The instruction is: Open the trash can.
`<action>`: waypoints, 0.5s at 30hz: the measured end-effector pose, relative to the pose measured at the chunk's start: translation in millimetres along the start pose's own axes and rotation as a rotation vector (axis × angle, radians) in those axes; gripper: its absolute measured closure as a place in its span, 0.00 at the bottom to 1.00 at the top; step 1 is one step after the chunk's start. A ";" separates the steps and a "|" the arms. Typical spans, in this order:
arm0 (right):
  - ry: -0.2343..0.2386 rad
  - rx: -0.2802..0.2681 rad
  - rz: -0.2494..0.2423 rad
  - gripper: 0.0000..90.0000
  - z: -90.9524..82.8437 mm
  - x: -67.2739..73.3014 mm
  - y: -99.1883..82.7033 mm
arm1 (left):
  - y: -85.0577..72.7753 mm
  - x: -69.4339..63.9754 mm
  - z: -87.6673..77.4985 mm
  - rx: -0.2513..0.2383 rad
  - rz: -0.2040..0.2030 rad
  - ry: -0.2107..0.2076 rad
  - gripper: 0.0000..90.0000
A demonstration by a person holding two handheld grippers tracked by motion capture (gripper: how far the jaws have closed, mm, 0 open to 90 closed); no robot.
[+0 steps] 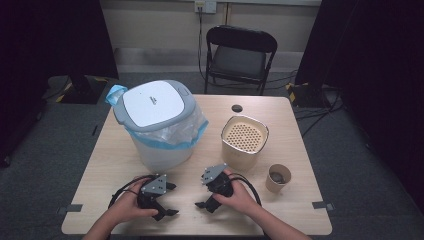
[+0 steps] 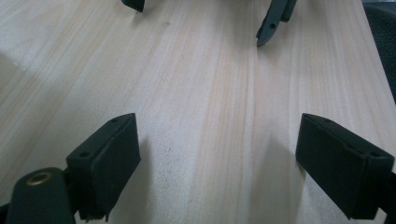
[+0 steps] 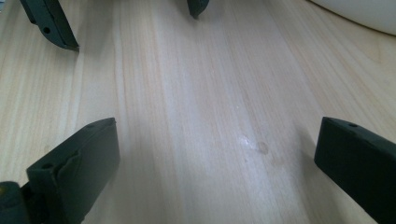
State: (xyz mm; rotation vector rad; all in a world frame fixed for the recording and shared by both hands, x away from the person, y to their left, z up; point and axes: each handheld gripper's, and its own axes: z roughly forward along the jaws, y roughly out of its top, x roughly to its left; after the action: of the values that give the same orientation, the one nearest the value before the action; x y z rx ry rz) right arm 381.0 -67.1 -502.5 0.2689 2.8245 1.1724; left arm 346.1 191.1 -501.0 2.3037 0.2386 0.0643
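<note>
Both grippers rest low over the wooden table (image 1: 300, 150) near its front edge, pointing at each other. My left gripper (image 1: 172, 199) is open and holds nothing. In its own view its black jaws stand wide apart over bare wood, around the left gripper (image 2: 219, 158). My right gripper (image 1: 201, 190) is open too and holds nothing. Bare wood likewise lies between the wide jaws of the right gripper (image 3: 217, 158). Each gripper view shows the other gripper's fingertips (image 2: 275, 21) (image 3: 46, 23) at its top edge.
A white bin (image 1: 157, 120) with a grey lid and a blue-edged plastic liner stands behind the grippers; its base (image 3: 364, 11) shows in the right gripper view. To the right stand a beige canister with a perforated top (image 1: 244, 140) and a paper cup (image 1: 278, 178). A black chair (image 1: 240, 55) sits beyond the table.
</note>
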 end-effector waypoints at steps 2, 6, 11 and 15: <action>-0.001 0.002 0.004 0.00 -1.6 0.2 -1.3 | 0.2 -1.3 1.4 -0.009 0.005 0.003 0.13; 0.015 0.043 0.017 0.02 -7.8 -2.5 -1.0 | 0.3 -1.4 1.5 -0.009 0.007 0.002 0.13; 0.039 0.088 0.056 0.16 -28.5 -8.6 0.8 | 0.8 -1.3 2.5 0.000 0.019 -0.011 0.09; 0.049 0.105 0.059 0.22 -46.1 -12.1 8.4 | 0.8 -1.3 2.5 0.001 0.019 -0.011 0.09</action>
State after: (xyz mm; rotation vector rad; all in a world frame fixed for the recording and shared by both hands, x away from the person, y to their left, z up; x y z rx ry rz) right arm 387.9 -95.6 -463.9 0.3372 2.9451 1.0560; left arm 345.3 188.5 -502.1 2.3066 0.2111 0.0614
